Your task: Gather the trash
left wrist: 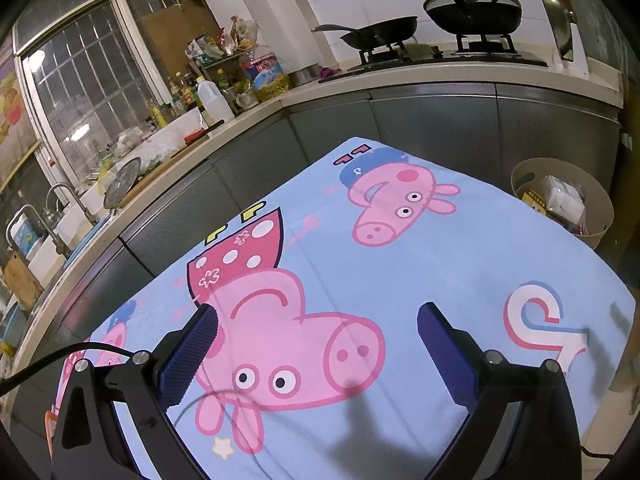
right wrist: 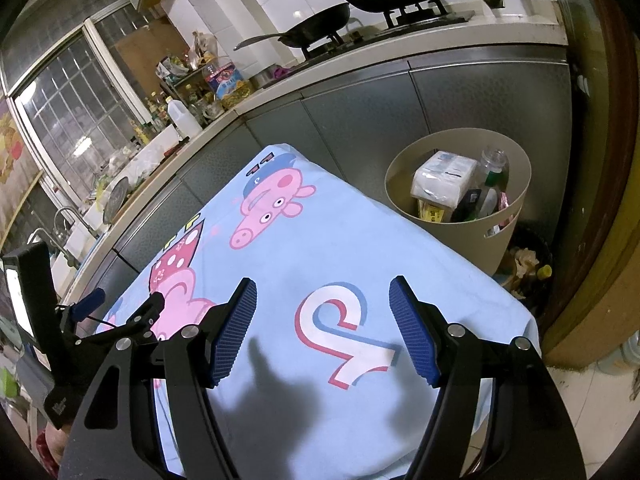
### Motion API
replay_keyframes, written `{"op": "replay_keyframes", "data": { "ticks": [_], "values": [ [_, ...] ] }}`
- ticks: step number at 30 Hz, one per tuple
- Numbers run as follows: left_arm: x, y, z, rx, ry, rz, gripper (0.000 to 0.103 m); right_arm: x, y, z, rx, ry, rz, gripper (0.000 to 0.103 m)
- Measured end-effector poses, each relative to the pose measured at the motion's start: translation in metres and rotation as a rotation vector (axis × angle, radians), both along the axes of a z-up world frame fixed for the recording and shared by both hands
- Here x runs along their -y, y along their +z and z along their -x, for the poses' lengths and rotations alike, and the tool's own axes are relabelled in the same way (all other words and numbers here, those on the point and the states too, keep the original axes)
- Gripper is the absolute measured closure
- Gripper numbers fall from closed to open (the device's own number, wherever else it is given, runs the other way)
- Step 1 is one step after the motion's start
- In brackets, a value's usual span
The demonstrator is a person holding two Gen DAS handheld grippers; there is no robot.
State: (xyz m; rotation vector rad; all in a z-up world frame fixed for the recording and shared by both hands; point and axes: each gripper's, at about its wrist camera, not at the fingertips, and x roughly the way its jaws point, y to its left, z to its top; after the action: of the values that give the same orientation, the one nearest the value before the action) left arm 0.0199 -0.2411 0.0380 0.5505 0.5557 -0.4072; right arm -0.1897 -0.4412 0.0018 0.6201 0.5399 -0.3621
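Note:
A beige trash bin (right wrist: 404, 184) stands on the floor past the table's far right edge; it also shows in the left wrist view (left wrist: 600, 204). It holds a white tissue pack (right wrist: 444, 178), a plastic bottle (right wrist: 494, 164) and other packaging. My left gripper (left wrist: 318, 332) is open and empty above the blue cartoon-pig tablecloth (left wrist: 440, 264). My right gripper (right wrist: 324, 304) is open and empty above the same cloth (right wrist: 328, 248), near its right side. The left gripper also shows in the right wrist view (right wrist: 120, 304) at the left. No loose trash shows on the cloth.
A grey kitchen counter (left wrist: 360, 76) runs behind the table with a gas stove and black pans (left wrist: 380, 32), bottles (left wrist: 212, 96) and a sink tap (left wrist: 64, 196). A second dark bin with scraps (right wrist: 528, 268) sits behind the beige one. A wooden door frame (right wrist: 608, 200) is at the right.

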Motion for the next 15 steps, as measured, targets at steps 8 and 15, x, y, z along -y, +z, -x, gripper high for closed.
{"op": "replay_keyframes", "data": {
  "ticks": [8, 15],
  "values": [
    [0.005, -0.002, 0.004, -0.004, -0.019, -0.016, 0.004, -0.021, -0.006, -0.001, 0.001, -0.013, -0.012, 0.035],
    [0.006, -0.003, 0.004, -0.003, -0.019, -0.021, 0.004, -0.018, -0.007, 0.0, 0.001, -0.013, -0.015, 0.035]
  ]
}}
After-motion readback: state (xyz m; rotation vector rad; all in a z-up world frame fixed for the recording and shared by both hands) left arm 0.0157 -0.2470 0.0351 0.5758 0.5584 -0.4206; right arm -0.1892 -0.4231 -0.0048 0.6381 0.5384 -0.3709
